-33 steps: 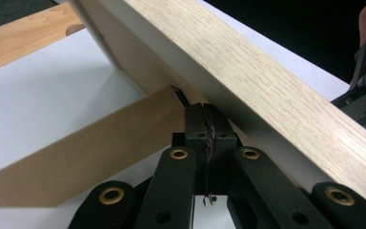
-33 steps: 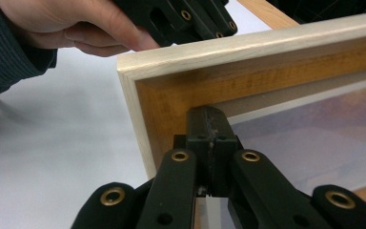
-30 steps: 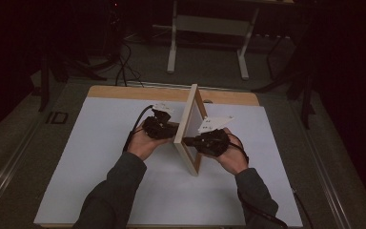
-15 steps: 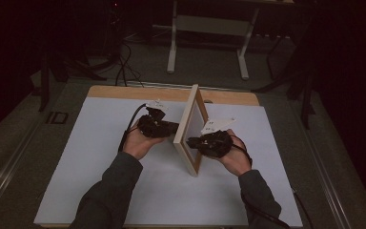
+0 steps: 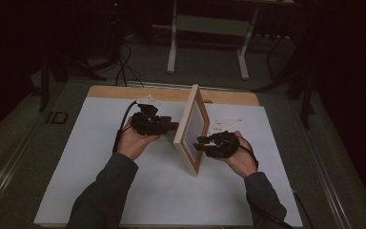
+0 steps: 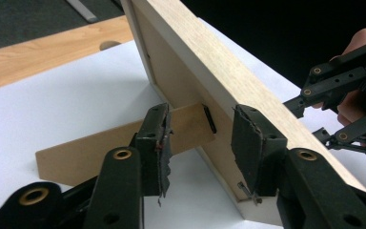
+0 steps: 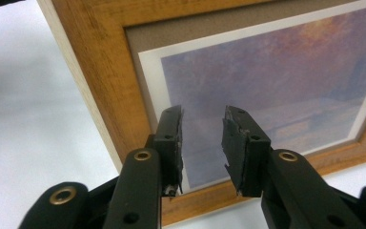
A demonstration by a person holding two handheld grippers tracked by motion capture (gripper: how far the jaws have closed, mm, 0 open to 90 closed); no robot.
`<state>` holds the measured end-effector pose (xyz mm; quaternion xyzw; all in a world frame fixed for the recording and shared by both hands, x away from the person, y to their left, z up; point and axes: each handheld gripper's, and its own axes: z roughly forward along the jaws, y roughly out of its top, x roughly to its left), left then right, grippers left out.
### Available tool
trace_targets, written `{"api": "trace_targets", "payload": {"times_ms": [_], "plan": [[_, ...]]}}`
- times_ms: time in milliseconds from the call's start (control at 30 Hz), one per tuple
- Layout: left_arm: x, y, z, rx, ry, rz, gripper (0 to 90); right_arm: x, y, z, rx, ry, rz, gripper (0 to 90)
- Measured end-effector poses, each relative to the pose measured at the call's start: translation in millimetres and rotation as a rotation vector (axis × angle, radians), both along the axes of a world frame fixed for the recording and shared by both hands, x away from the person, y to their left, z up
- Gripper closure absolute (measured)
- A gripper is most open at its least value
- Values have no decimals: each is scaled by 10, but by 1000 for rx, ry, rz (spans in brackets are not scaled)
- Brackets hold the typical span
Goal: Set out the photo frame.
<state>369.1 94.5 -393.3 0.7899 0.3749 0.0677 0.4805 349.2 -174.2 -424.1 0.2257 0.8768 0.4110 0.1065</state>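
The light wooden picture frame point(image 5: 191, 128) stands upright on its edge in the middle of the white-covered surface point(image 5: 90, 181), propped by a brown fibreboard easel leg point(image 6: 100, 148) at its back. The left tool point(image 5: 167, 126) sits behind it and the right tool point(image 5: 198, 143) in front. Both have just been opening, and neither grips anything. The step in hand looks like letting go once the frame stands. Next, both hands should back away without nudging it. The left gripper view shows the leg between the parted jaws, which appear clear of it. The right gripper view shows the purple-toned print point(image 7: 286, 90) under glass.
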Motion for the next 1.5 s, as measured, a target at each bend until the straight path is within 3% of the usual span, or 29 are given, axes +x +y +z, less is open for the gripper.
{"api": "trace_targets", "payload": {"times_ms": [200,433,633,967,1333,1500], "plan": [[-68,-62,78,26,-13,38,543,3,-38,-12,-21,-8,-20,637],[-119,-56,155,-16,-24,72,495,2,-71,-28,-20,-4,-22,637],[-162,-142,168,-13,-11,69,451,1,-87,-38,-19,-7,-27,623],[-253,-313,150,30,-31,92,342,10,-130,-83,-23,-1,-44,610],[-294,-437,49,63,-27,82,357,11,-184,-72,-20,-7,-56,607],[-330,-482,-11,100,-28,92,368,18,-215,-67,-10,-10,-66,607]]}}
